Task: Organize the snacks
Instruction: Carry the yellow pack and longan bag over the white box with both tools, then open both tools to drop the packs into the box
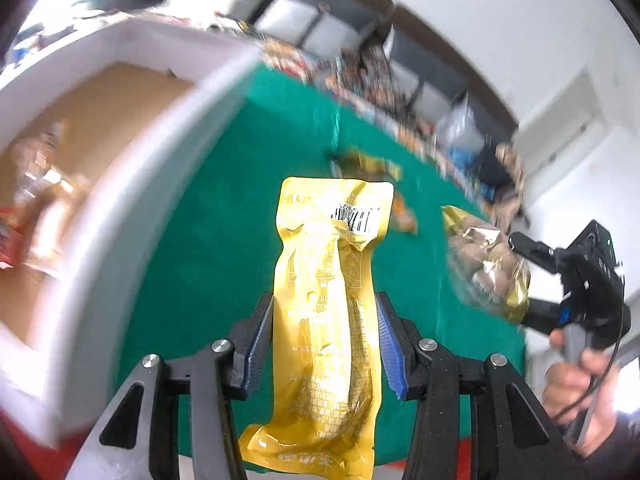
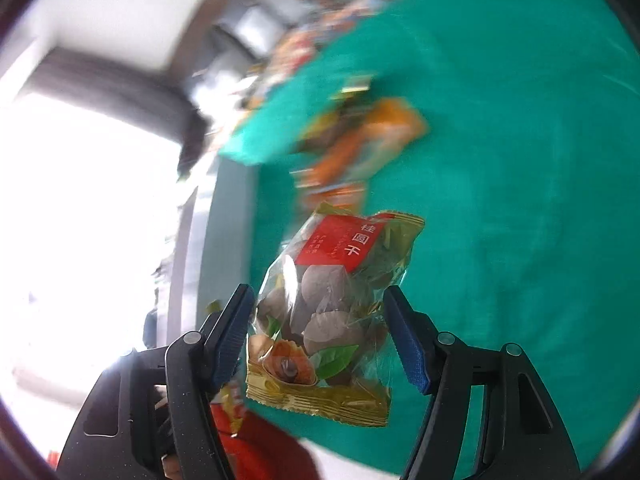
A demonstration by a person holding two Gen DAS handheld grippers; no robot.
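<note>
The left gripper (image 1: pixel 326 340) pinches 1 long yellow vacuum pouch (image 1: pixel 332 312) between its 2 blue pads (image 1: pixel 259 340), lifted clear above the green tablecloth (image 1: pixel 208 240). To its right the right gripper (image 2: pixel 320 336) clamps 1 clear bag of brown round snacks (image 2: pixel 328 304) with a red label — its pads press the bag's sides, also held in the air. A hand (image 1: pixel 576 384) grips that tool's handle. Farther out, 2 loose snack packets (image 1: pixel 384 184) lie on the cloth, one gold, one orange. At far left stands 1 white-walled box (image 1: pixel 132 168) holding blurred packets — their count I cannot tell.
</note>
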